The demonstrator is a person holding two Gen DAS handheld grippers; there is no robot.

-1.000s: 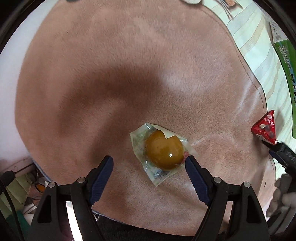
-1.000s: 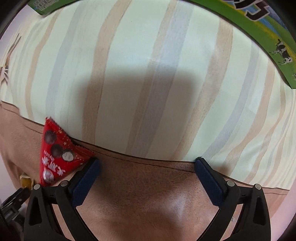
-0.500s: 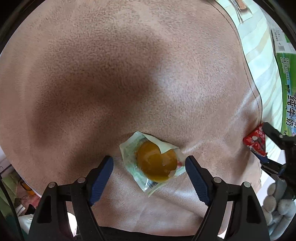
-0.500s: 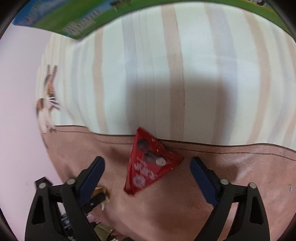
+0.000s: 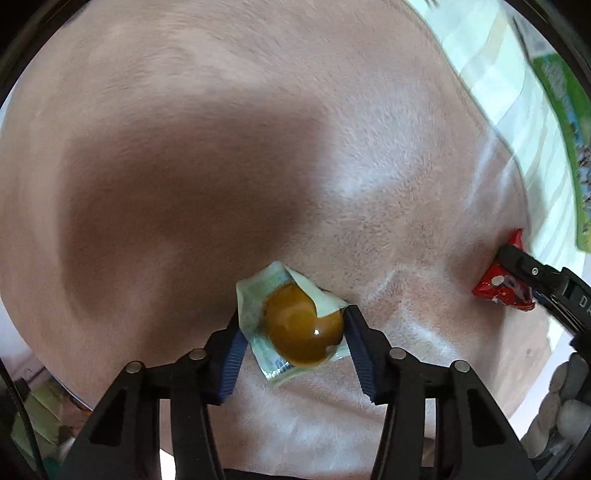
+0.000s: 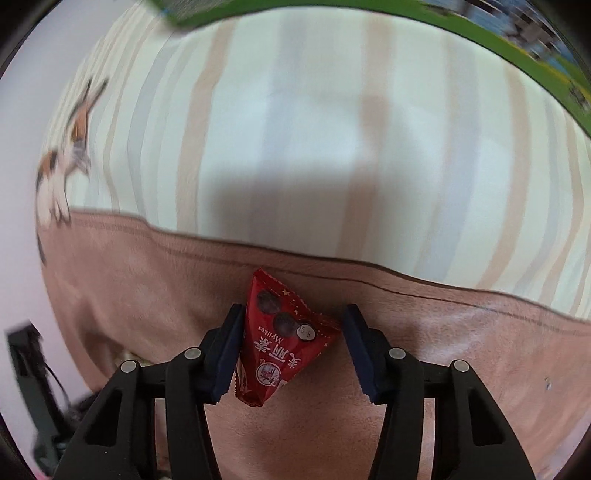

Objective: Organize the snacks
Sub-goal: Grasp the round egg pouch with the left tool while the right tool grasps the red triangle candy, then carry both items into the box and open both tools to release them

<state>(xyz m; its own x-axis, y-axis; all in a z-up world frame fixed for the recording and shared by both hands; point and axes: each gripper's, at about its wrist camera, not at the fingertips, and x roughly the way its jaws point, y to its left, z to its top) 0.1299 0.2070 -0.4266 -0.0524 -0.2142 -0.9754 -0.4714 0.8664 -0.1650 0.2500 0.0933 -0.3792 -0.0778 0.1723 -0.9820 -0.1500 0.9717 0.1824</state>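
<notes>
A brown braised egg in a clear, pale-green packet (image 5: 301, 326) lies on a brown plush blanket (image 5: 184, 147). My left gripper (image 5: 291, 325) points down on it with jaws closing, and both blue pads press the packet's sides. A red triangular candy packet (image 6: 275, 343) lies near the blanket's seam. My right gripper (image 6: 293, 325) straddles it with jaws closing. The left pad touches the packet, and a thin gap shows at the right pad. In the left wrist view the red packet (image 5: 495, 291) shows at the right under the right gripper's fingers (image 5: 524, 273).
Beyond the blanket's seam lies a cream striped cloth (image 6: 332, 129) with a cat print (image 6: 70, 147) at its left. A green carton (image 6: 480, 33) sits along the far edge. A gloved hand (image 5: 569, 398) holds the right gripper at the lower right.
The left gripper has sunk onto the egg packet and its jaws have closed in on it. The right gripper slid sideways until the red packet came between its jaws, which narrowed.
</notes>
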